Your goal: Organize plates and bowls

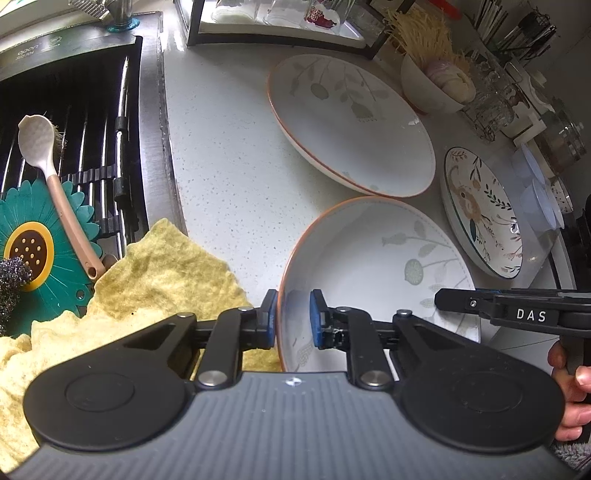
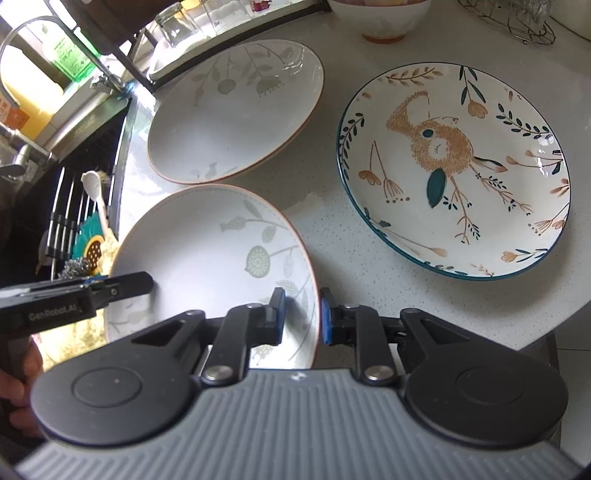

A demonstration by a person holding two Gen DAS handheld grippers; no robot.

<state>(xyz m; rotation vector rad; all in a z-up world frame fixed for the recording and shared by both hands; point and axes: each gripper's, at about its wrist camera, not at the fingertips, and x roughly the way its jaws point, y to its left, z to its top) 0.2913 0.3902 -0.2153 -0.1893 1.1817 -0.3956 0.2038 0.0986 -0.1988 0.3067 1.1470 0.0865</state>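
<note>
A near white plate with an orange rim and grey leaf print (image 1: 376, 266) (image 2: 207, 258) lies on the counter. My left gripper (image 1: 293, 319) straddles its left rim, pads close to the rim with a small gap. My right gripper (image 2: 303, 314) straddles its right rim the same way. A second matching plate (image 1: 351, 122) (image 2: 236, 110) lies behind it. A teal-rimmed plate with a bird print (image 1: 484, 214) (image 2: 454, 170) lies to the right. A white bowl (image 1: 428, 85) (image 2: 380, 18) stands at the back.
A sink (image 1: 74, 122) with a spoon, a green flower mat and a steel scourer is at the left. A yellow cloth (image 1: 147, 288) lies by the sink edge. A black rack with glasses (image 1: 280, 22) and wire baskets (image 1: 491, 99) line the back.
</note>
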